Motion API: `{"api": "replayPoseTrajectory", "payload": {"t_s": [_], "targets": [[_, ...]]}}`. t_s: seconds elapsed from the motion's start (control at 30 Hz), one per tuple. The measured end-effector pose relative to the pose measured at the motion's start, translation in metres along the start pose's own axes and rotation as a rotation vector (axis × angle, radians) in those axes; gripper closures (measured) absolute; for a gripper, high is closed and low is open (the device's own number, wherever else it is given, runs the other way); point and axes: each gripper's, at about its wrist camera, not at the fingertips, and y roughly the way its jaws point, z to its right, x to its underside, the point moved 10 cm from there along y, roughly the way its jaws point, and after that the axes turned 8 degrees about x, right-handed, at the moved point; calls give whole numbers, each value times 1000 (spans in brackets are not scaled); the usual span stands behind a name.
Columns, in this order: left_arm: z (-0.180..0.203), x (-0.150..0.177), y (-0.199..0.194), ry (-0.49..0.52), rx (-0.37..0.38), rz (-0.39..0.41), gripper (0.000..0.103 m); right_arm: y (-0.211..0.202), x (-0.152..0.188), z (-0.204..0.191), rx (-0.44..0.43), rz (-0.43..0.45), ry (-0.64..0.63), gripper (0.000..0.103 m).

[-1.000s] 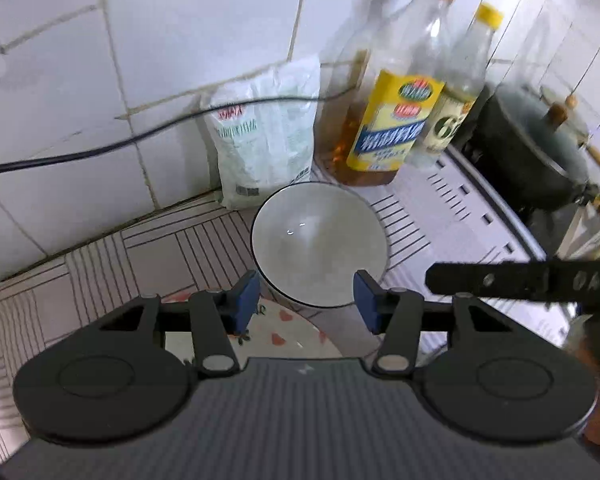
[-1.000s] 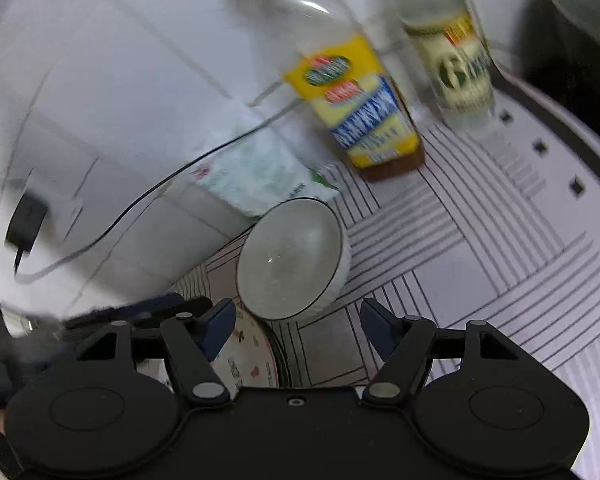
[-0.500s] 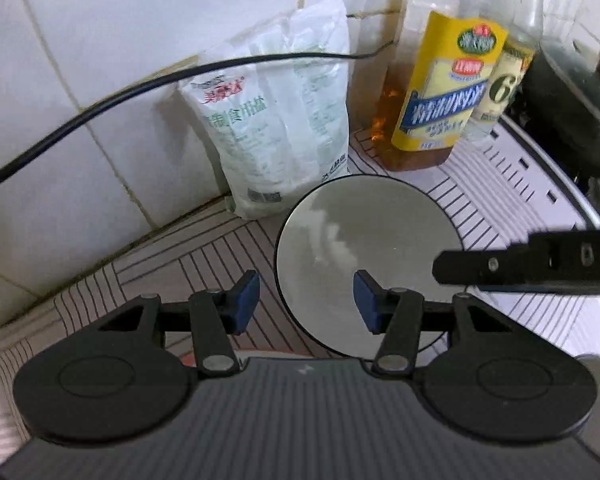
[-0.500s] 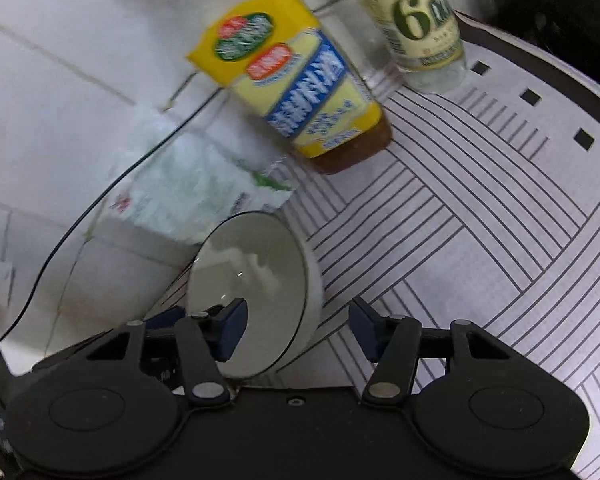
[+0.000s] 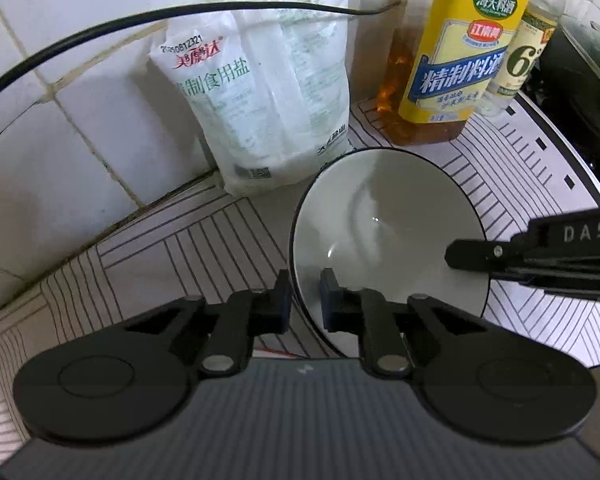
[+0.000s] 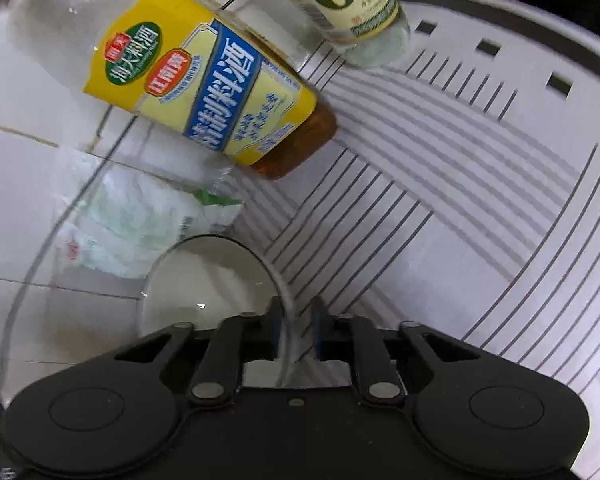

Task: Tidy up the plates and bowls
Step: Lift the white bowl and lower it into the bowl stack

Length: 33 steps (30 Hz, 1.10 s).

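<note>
A white bowl with a dark rim sits over the striped counter. My left gripper is shut on the bowl's near-left rim, one pad inside and one outside. My right gripper is shut on the opposite rim of the same bowl. In the left wrist view a finger of the right gripper reaches in from the right over the bowl's rim. A sliver of a patterned plate shows under the bowl, mostly hidden by my left gripper.
A bag of salt leans on the tiled wall behind the bowl. A yellow-labelled cooking wine bottle and a vinegar bottle stand at the back right. A black pot is at the far right. A black cable runs along the wall.
Both grippers have moved in on the bowl and closed on its rim, left on the near-left side and right on the opposite side. Both views are closer to the wall.
</note>
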Motion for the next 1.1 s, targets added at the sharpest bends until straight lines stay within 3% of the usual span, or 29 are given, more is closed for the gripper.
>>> {"api": "replayPoseTrajectory", "payload": {"t_s": [0.1, 0.33, 0.5, 0.7, 0.9, 1.1], "targets": [[2, 2, -6, -55, 19, -6, 91, -6, 2, -3, 23, 3, -57, 92], [19, 1, -48, -79, 36, 50, 91, -51, 2, -8, -57, 49, -107, 92], [42, 6, -74, -15, 10, 58, 91, -81, 12, -4, -77, 66, -156, 89], [61, 29, -110, -77, 64, 6, 91, -131, 33, 5, -141, 88, -195, 89], [83, 49, -137, -60, 30, 5, 91, -160, 58, 13, -140, 94, -319, 88], [106, 68, -141, -35, 25, -11, 90, -173, 61, 34, -170, 105, -340, 88]]}}
